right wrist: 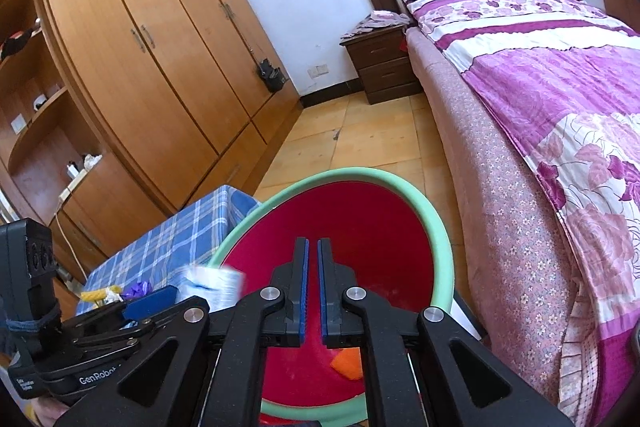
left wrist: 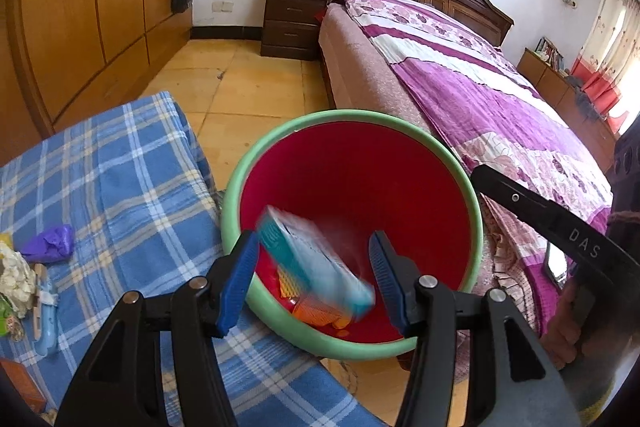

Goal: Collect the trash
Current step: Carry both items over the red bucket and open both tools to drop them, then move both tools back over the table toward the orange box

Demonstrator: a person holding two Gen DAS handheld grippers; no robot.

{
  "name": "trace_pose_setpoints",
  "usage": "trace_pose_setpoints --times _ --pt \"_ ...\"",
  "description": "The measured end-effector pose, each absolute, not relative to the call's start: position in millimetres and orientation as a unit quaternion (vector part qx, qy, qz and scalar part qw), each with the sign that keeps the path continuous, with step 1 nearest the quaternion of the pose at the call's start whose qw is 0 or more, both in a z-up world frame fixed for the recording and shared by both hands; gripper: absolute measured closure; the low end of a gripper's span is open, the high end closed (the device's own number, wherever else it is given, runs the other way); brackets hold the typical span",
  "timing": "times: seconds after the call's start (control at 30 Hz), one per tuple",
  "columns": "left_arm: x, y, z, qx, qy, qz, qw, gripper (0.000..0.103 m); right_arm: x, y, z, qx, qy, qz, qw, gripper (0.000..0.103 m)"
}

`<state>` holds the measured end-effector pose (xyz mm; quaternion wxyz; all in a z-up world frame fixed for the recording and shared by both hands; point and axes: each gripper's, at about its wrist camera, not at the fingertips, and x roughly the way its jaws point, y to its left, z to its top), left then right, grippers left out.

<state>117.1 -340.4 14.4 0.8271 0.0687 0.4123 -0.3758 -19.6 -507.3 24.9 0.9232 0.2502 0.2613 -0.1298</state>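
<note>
A red bin with a green rim point(left wrist: 352, 117) stands on the floor between the plaid-covered table and the bed. My left gripper point(left wrist: 314, 239) hangs open over it. A teal and white carton point(left wrist: 316, 267), blurred and tilted, lies loose between its blue pads, above orange scraps point(left wrist: 316, 311) at the bin's bottom. In the right wrist view the same bin rim point(right wrist: 360, 173) sits under my right gripper point(right wrist: 313, 243), which is shut with nothing in it. The carton point(right wrist: 212, 283) shows there as a white blur beside the left gripper's blue pad point(right wrist: 152, 301).
The blue plaid tablecloth point(left wrist: 120, 179) carries a purple wad point(left wrist: 50, 241), crumpled white paper point(left wrist: 16, 279) and small items at its left edge. The bed point(left wrist: 480, 87) runs along the right, a dark nightstand point(left wrist: 294, 27) behind, and a wooden wardrobe point(right wrist: 160, 67) on the left.
</note>
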Motion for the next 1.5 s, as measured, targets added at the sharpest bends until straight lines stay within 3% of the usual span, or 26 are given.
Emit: trace_pose_setpoints --times 0.1,0.23,0.4,0.57,0.8,0.93,1.5 --pt "117 -334 16 0.061 0.414 -0.373 0.828 0.046 -20 -506 25 0.252 0.263 -0.132 0.922 0.093" --pt "118 -323 20 0.048 0.414 -0.365 0.833 0.045 -22 -502 27 0.256 0.262 -0.135 0.921 0.075" --pt "115 -304 27 0.043 0.403 -0.352 0.844 0.045 -25 -493 30 0.257 0.265 -0.136 0.919 0.071" --pt "110 -284 38 0.038 0.387 -0.342 0.855 0.041 -29 -479 35 0.259 0.266 -0.13 0.919 0.053" --pt "102 -251 51 0.027 0.371 -0.325 0.869 0.039 -38 -449 48 0.251 0.266 -0.122 0.923 0.048" --pt "96 -229 57 0.019 0.365 -0.313 0.877 0.039 -44 -432 58 0.239 0.262 -0.119 0.927 0.035" --pt "84 -119 72 -0.035 0.356 -0.232 0.904 0.039 -44 -353 69 0.206 0.267 -0.08 0.938 0.028"
